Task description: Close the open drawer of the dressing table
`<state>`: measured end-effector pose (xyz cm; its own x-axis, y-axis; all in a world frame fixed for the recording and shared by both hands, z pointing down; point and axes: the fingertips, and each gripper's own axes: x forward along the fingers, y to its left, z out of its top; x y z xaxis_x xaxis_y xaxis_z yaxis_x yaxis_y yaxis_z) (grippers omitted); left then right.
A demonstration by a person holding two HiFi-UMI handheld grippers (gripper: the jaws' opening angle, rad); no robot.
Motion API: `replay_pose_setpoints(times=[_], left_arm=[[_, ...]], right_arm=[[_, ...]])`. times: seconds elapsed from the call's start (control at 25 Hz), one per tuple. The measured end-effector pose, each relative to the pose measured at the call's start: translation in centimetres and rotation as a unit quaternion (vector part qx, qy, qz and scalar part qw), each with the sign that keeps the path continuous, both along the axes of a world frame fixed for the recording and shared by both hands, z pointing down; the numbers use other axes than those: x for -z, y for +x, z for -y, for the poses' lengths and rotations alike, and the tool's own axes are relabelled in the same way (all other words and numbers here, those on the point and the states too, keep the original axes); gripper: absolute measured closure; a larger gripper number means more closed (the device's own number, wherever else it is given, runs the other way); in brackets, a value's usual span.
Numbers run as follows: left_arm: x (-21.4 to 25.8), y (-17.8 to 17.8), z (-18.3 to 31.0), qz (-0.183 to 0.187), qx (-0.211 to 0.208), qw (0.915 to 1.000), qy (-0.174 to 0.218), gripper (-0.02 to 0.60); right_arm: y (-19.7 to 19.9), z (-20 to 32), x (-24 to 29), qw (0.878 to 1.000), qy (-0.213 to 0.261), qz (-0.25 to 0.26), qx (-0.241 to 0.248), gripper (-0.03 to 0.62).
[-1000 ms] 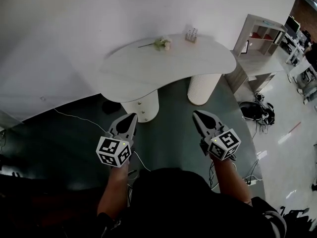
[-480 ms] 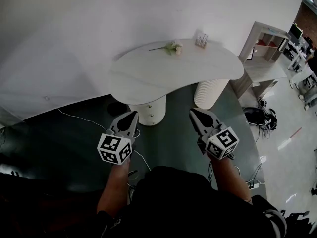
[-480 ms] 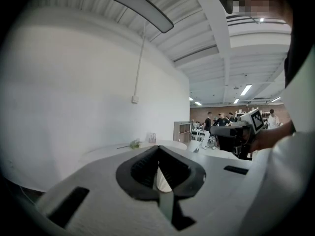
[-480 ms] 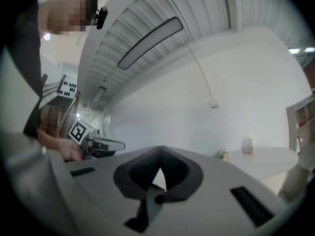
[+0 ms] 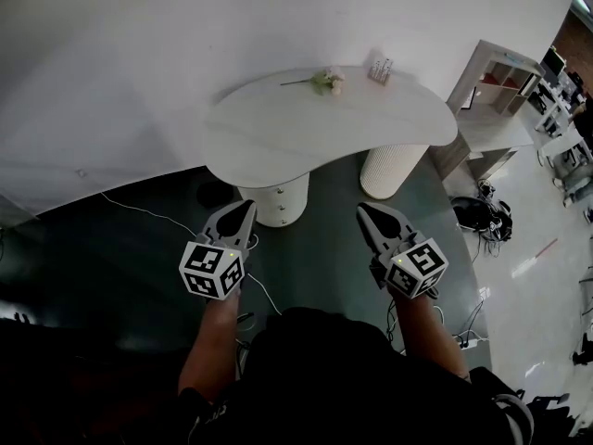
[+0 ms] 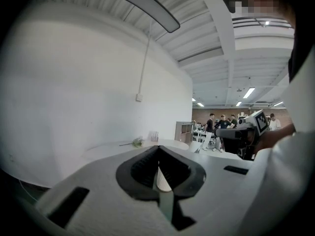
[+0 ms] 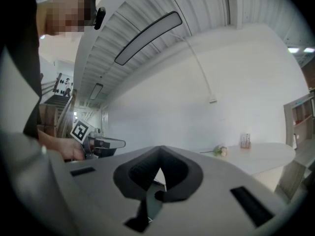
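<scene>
Left gripper (image 5: 246, 208) and right gripper (image 5: 364, 212) both clenched, empty, hovering before the white kidney-shaped dressing table (image 5: 315, 133).

A curved white wall (image 5: 139, 54) backs a kidney-shaped white table (image 5: 306, 133); the floor (image 5: 102, 267) beneath is dark green, giving way at the right to pale glossy flooring (image 5: 547, 286); a light wooden shelf unit (image 5: 496, 63) stands near the table's right end; a white cable (image 5: 139, 209) trails over the dark floor; overhead, a long curved lamp (image 6: 142, 6) hangs under a white ribbed ceiling, with strip lights (image 6: 248, 92) glowing deeper in the hall.
</scene>
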<state>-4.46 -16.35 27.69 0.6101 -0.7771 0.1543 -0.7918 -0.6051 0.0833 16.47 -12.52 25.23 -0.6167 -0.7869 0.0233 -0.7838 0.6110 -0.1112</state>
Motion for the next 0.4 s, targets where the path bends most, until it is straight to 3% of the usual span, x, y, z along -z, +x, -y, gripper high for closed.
replay_pose_setpoints(times=[0.4], left_arm=[[0.5, 0.4, -0.1, 0.004, 0.003, 1.0, 0.007, 0.572]], right_arm=[[2.1, 0.0, 0.5, 1.0, 0.004, 0.009, -0.016, 0.591]])
